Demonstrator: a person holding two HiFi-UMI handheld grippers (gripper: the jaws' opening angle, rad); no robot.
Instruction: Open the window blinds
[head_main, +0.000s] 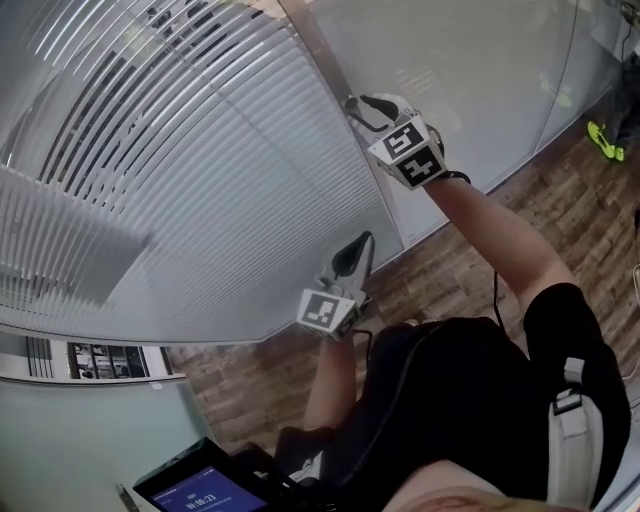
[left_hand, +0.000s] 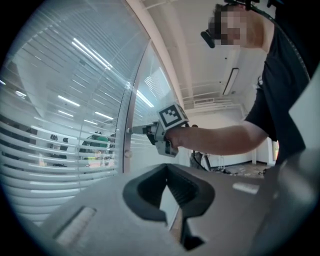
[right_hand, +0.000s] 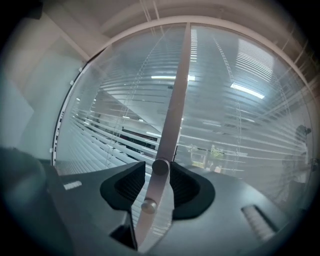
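Pale grey horizontal slatted window blinds (head_main: 200, 180), set behind glass: straight ahead of both tongs. The slats are tilted part-way, and a lit room shows between them.

Silver metal upright frame strip (right_hand: 177, 100): dead ahead of the right tongs (right_hand: 160, 172). It carries a small round grey metal knob (right_hand: 160, 166) between their jaws, with a second knob (right_hand: 148, 205) just below.

Right tongs: released. The jaws flank the upper knob closely, but a sliver of strip shows beside it, so no firm pinch is apparent.

Left tongs (left_hand: 166, 169): clenched on nothing, back from the glass.

Step, judged: working the knob that tilts the slats. The scene fits a fresh hold between twists, or a let-go once the slats stand open enough. Any further twist would call for the pads square on that small knob and a roll about the tongs' own line.

Pose: right arm (head_main: 490, 230) stretched up and forward, tongs level. Left arm (head_main: 335, 385) bent, its tongs below the right ones and nearer the body.
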